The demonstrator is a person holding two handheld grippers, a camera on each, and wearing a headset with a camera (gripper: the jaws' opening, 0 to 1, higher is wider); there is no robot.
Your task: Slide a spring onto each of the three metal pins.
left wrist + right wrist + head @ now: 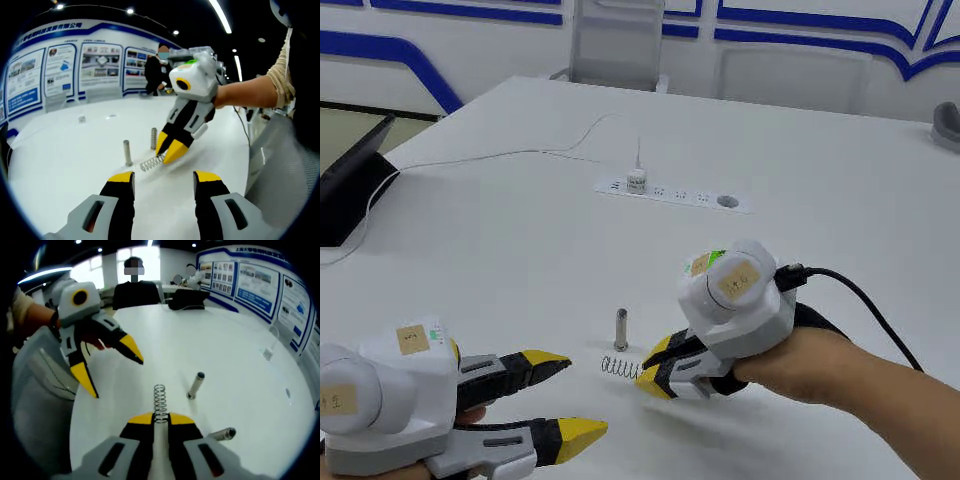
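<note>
In the head view my right gripper (653,376) is low over the white table (520,250), shut on one end of a small coil spring (618,367) that points left. One steel pin (621,329) stands upright just behind the spring. The left gripper view shows two upright pins (128,152) (154,138) beyond the spring (151,161). From the right gripper view the spring (160,400) sticks forward out of my right gripper (160,419), with a pin (195,385) to its right and another (222,434) nearer. My left gripper (570,395) stands open, holding nothing, left of the spring.
A white power strip (675,193) with a plugged adapter (637,180) and a thin cable lies further back. A dark screen (350,180) stands at the table's left edge, and a chair (618,40) at the far side. People sit beyond the table (132,287).
</note>
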